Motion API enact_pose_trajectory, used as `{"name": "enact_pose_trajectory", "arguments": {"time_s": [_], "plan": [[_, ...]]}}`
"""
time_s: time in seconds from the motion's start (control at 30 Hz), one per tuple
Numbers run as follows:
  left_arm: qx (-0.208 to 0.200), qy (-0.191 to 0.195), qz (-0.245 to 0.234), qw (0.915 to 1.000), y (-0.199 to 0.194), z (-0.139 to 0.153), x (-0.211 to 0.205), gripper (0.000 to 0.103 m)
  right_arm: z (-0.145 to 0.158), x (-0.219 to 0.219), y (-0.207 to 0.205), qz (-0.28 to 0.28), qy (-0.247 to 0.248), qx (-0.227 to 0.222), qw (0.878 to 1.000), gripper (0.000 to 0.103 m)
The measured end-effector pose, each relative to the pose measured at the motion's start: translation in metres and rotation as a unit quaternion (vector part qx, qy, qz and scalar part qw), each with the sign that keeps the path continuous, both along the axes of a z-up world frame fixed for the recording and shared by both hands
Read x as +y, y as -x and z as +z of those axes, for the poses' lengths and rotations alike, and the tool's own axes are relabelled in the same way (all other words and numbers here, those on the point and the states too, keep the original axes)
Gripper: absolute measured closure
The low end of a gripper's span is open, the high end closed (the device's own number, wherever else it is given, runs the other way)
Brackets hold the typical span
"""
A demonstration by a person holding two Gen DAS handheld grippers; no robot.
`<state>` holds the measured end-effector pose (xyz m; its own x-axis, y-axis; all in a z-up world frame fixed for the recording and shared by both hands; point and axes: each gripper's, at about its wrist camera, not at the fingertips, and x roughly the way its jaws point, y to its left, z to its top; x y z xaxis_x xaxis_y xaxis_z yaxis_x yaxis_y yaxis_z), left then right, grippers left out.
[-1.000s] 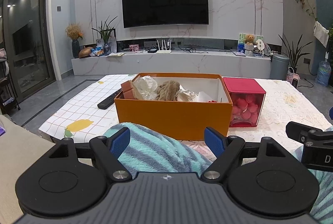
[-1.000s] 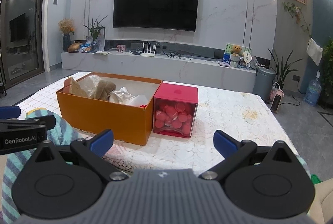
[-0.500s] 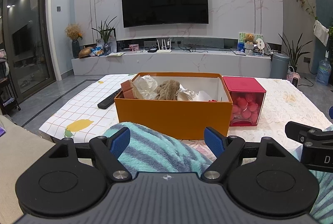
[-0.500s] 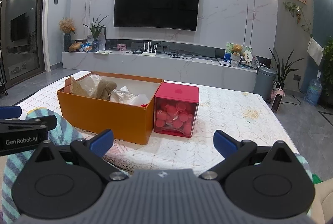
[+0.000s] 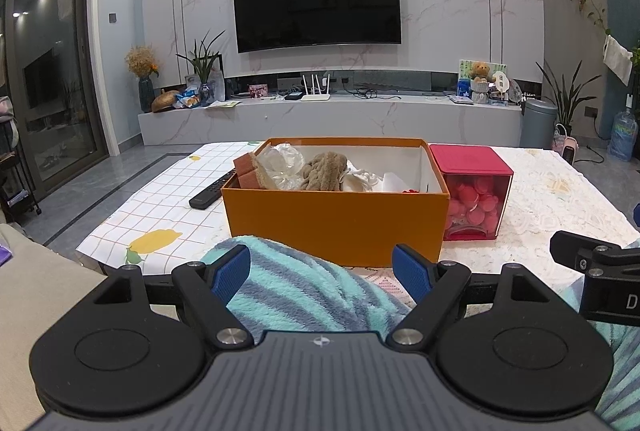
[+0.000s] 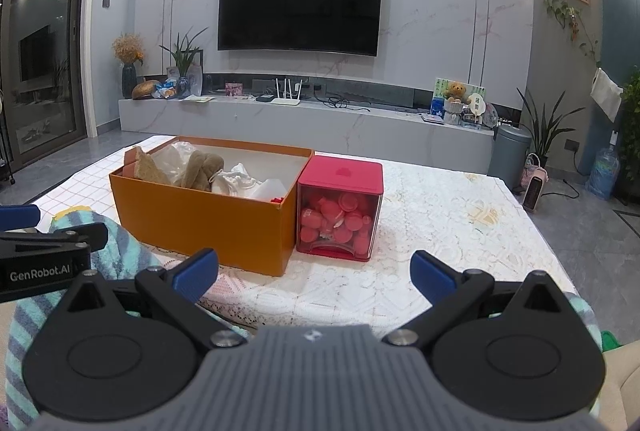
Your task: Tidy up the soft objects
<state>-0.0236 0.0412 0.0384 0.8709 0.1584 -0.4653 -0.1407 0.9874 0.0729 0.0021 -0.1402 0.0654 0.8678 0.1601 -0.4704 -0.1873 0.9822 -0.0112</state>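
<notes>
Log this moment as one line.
left gripper: open, over striped blanket | right gripper: open, empty | orange box: holds soft items

The box (image 5: 336, 227) is plain orange outside and white inside, and the container (image 5: 474, 191) just beside it has a solid red lid over clear walls showing pink-red rounds. The fleece blanket (image 5: 304, 287) is striped turquoise and grey-blue. The desk (image 5: 552, 191) wears white lace on one side and a white grid-checked cloth (image 5: 160, 207) with yellow lemons on the other.
</notes>
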Motion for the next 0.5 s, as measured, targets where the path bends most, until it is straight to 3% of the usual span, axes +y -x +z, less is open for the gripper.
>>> {"name": "enact_pose_trajectory", "arguments": {"time_s": [0.5], "plan": [[0.0,-0.001,-0.001,1.0,-0.0004,-0.0012,0.0026,0.008,-0.0008,0.002,-0.0009,-0.003,-0.002,0.004,1.0,0.003]]}}
